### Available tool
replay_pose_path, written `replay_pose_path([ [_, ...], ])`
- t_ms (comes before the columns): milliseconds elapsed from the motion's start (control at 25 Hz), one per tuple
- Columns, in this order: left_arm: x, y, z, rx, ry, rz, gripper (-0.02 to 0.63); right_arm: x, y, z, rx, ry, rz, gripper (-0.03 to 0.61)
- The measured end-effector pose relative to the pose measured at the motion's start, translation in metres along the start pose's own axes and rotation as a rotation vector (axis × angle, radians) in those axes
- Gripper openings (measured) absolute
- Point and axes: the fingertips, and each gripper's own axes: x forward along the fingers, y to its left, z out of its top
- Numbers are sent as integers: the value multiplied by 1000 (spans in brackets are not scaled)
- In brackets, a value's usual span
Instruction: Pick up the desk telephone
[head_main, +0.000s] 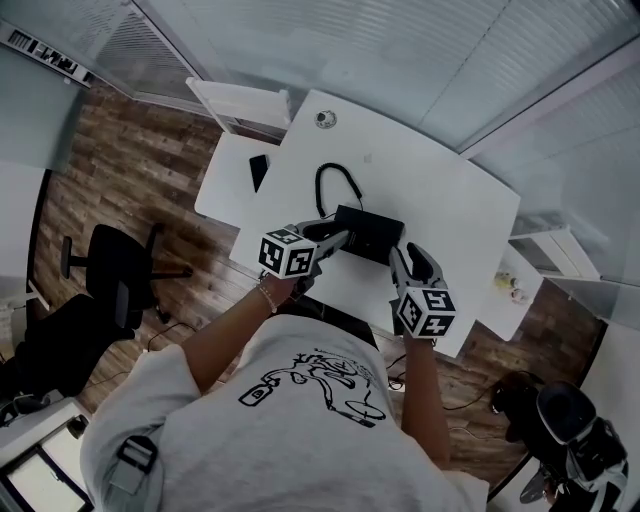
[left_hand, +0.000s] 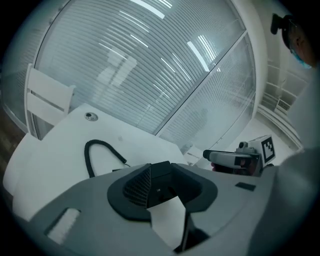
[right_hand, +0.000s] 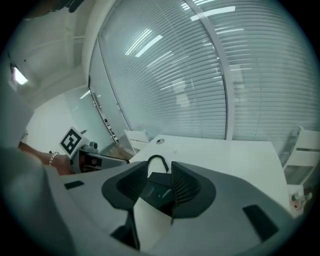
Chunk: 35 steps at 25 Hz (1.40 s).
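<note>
The black desk telephone (head_main: 368, 232) lies on the white table (head_main: 450, 210), its coiled cord (head_main: 335, 185) looping away behind it. My left gripper (head_main: 338, 240) is at the phone's left end and my right gripper (head_main: 399, 260) at its right end. In the left gripper view the phone's corner (left_hand: 159, 170) sits between the jaws of the left gripper (left_hand: 165, 186), with a gap on one side. In the right gripper view the phone (right_hand: 156, 191) lies between the jaws of the right gripper (right_hand: 161, 181), which do not clamp it. Both grippers are open.
A round cable grommet (head_main: 325, 119) is set in the table's far part. A lower white table carries a flat black device (head_main: 258, 170). A black office chair (head_main: 115, 265) stands at left, a small white side table (head_main: 515, 290) at right. Glass walls with blinds enclose the far side.
</note>
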Motion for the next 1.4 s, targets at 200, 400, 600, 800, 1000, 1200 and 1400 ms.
replay_pose_path([
  [200,20,30,-24,-72,39,19,144,29,-25,-34,46,91,-4,143],
  [400,35,56,-54,-155,97,20,196,46,-42,-56,127,135,-12,182],
  [600,45,73,-78,-237,136,13,236,58,-50,-74,201,164,-2,204],
  [800,56,90,-91,-289,152,32,252,67,-53,-90,218,207,7,207],
  [1000,62,91,-97,-315,167,20,255,71,-52,-102,245,230,21,207],
  [1200,68,88,-97,-308,177,-2,253,77,-45,-109,301,229,76,206],
  [1400,69,88,-96,-272,201,43,250,78,-52,-108,324,234,51,178],
])
